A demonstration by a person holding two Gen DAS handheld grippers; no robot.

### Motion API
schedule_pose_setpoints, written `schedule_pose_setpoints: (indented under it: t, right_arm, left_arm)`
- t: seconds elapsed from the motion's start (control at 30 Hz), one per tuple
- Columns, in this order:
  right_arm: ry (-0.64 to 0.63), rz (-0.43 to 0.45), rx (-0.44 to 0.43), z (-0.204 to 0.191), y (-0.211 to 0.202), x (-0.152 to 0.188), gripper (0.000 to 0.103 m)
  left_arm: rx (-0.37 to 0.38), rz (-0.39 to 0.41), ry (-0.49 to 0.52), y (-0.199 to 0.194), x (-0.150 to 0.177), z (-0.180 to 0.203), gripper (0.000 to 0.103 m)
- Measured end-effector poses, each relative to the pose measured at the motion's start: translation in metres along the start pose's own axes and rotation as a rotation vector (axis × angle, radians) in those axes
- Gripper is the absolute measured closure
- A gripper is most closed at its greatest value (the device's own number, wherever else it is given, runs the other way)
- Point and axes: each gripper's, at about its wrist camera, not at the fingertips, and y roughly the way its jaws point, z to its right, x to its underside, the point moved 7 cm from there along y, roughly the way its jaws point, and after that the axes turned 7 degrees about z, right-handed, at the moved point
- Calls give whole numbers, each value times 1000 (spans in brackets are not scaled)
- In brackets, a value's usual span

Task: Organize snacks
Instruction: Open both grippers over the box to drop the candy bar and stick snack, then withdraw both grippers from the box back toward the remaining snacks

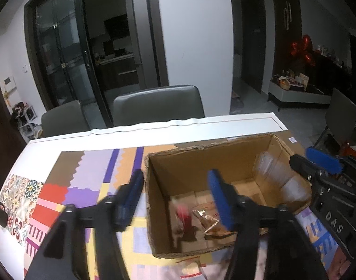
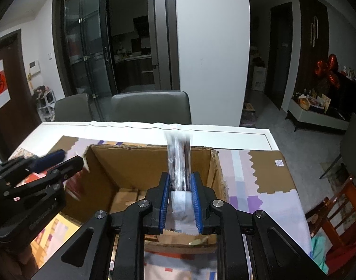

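Observation:
An open cardboard box (image 1: 178,175) (image 2: 136,163) stands on a patterned table cover. Inside lie a red snack packet (image 1: 183,217) and a clear packet of brown snacks (image 1: 207,219). My left gripper (image 1: 178,186) is open and empty, its fingers straddling the box's left wall. My right gripper (image 2: 180,186) is shut on a clear and white snack packet (image 2: 179,163) and holds it over the box's right part; the packet shows blurred in the left wrist view (image 1: 271,172). The right gripper (image 1: 318,163) shows at the box's right side there. The left gripper (image 2: 59,161) shows at the box's left.
The white table (image 1: 154,130) carries a colourful cover (image 1: 89,175). Two grey chairs (image 1: 157,105) stand behind the far edge. Another chair (image 2: 353,154) and a red wooden chair (image 2: 336,212) are to the right. More wrapped items (image 1: 192,268) lie in front of the box.

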Motion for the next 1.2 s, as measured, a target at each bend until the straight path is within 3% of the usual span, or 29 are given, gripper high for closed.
schedule_pose_setpoints:
  t: [0.03,0.13,0.2,0.3,0.53,1.2]
  right_arm:
    - [-3,-1,10,1,1,1,64]
    - [-1,10,29,3,0,0,46]
    - [2,16,45,6,-2,1,37]
    - [16,23,49,7,-6,0,32]
    - [23,33,46,3,-17,0,31]
    - [7,47,30,-19,-53,14,31]
  left_arm:
    - [-3,-3,-1,0,0,-1,44]
    - [-14,-5,-7,-1,2,-4,44]
    - [-18,-4,-9,-3,3,-5,41]
    - [-24,0,-11,-8,5,-8,38]
    - [-32,9,-18,-20,8,-15,33]
    - [-60,9,-33,-59,29,-33,32]
